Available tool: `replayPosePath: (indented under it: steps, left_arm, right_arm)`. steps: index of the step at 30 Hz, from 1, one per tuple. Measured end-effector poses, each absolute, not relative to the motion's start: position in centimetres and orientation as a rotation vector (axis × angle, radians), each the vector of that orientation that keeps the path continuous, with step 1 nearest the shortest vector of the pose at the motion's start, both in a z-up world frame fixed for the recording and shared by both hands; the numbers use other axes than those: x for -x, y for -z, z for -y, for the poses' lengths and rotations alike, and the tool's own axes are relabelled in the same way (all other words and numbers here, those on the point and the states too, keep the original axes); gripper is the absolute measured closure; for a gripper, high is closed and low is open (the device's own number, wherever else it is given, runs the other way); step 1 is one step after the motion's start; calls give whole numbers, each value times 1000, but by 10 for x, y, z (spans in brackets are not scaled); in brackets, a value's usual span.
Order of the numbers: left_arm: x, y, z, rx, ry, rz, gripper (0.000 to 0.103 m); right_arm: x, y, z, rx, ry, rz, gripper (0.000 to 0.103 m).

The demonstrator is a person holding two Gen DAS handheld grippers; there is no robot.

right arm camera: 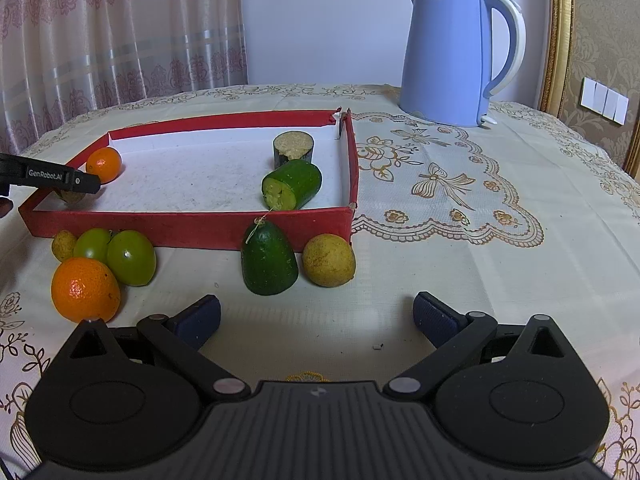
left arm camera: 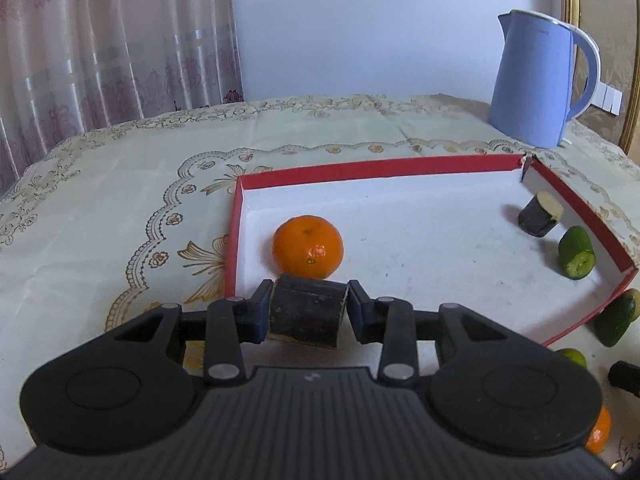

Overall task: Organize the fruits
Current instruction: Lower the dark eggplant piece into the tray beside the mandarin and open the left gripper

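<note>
Over the red-walled, white-floored tray (left arm camera: pixel 400 168), the left gripper (left arm camera: pixel 308 304) has its fingers clamped on a dark, rough cylindrical chunk (left arm camera: pixel 306 316) just before a glossy round orange (left arm camera: pixel 308 246). Above the embroidered tabletop (right arm camera: pixel 480 240), the right gripper (right arm camera: pixel 316 316) hangs with fingers apart, empty.

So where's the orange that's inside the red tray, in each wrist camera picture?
Left wrist view: the orange sits left of centre, near the red tray's left wall, just beyond the dark piece gripped by the left gripper.
Right wrist view: the same orange is far left, in the tray's far left corner, behind the left gripper's finger.
Shared landmark: the blue kettle, beyond the tray's torn corner.
</note>
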State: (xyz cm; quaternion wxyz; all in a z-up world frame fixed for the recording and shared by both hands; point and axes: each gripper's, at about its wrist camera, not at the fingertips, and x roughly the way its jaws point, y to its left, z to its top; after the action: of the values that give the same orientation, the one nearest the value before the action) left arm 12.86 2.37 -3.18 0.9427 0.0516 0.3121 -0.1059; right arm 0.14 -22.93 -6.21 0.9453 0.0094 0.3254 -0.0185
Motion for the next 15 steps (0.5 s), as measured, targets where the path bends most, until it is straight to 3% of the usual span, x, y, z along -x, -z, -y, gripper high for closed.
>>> replayPosePath:
  steps: [4,6,15]
  left_arm:
    - [-124,31,-22,-114,198,-610,58]
    - [-122,31,-23,-113,186,-599,44]
    - [-98,25,-27,-79,190,-564,39]
  right_arm:
    - [-1,62,229,-19,38,-663,0]
    - [-1,62,229,-19,38,-663,0]
    - [-1,62,229,-19,38,-663,0]
